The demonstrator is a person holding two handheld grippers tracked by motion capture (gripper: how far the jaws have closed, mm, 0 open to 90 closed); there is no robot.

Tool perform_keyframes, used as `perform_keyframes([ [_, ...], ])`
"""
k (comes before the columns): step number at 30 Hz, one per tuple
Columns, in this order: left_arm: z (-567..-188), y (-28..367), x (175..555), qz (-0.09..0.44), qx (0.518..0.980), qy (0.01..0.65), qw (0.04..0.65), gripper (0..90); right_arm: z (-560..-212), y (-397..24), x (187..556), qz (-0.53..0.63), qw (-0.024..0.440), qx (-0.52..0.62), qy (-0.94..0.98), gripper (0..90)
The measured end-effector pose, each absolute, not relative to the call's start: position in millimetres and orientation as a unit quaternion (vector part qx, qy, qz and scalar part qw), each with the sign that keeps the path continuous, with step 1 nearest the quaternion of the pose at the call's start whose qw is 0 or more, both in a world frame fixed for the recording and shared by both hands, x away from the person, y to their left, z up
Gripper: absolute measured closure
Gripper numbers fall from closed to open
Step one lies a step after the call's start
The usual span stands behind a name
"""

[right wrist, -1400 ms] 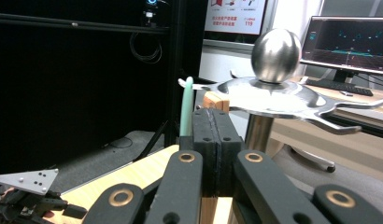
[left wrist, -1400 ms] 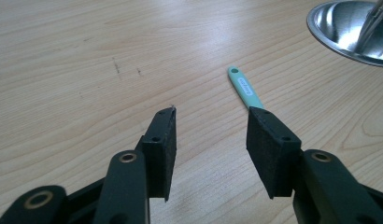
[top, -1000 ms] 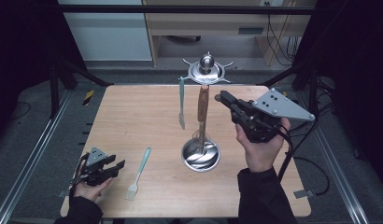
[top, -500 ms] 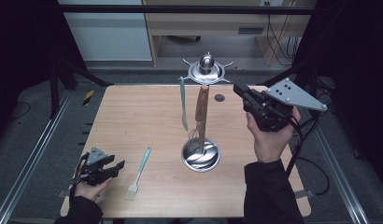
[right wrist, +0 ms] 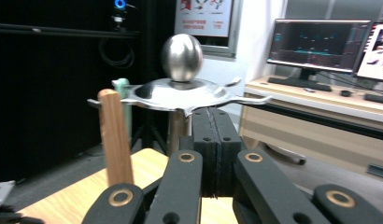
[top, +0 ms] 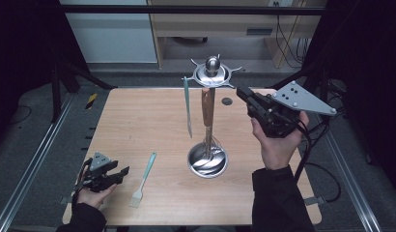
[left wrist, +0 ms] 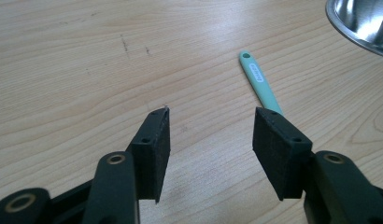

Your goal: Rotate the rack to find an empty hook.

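Brush [top: 142, 179] lies just right of our left gripper [top: 120, 172], handle pointing away, jaws just opened, empty; right gripper [top: 242, 93] closed, farther.

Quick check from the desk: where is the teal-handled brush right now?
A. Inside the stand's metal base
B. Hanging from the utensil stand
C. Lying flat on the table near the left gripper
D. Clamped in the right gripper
C: the teal-handled brush lies flat on the table, just beside the open left gripper, with nothing gripping it.
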State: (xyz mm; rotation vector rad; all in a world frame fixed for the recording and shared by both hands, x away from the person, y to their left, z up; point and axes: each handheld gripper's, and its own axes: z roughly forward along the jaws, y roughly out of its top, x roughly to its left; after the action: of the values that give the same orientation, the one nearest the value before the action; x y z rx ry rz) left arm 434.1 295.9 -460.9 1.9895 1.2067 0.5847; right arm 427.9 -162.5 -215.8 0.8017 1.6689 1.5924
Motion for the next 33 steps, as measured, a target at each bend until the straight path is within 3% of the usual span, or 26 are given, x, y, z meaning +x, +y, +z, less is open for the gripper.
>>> perform_keyframes([
  [18,-461,296,435,0.231,0.771,0.472,0.36,41.2,-217,-141,420,0.613,0.323,0.279,0.664,90.0],
  [33,-462,296,434,0.236,0.772,0.466,0.363,49.9,-217,-129,419,0.62,0.309,0.266,0.67,90.0],
])
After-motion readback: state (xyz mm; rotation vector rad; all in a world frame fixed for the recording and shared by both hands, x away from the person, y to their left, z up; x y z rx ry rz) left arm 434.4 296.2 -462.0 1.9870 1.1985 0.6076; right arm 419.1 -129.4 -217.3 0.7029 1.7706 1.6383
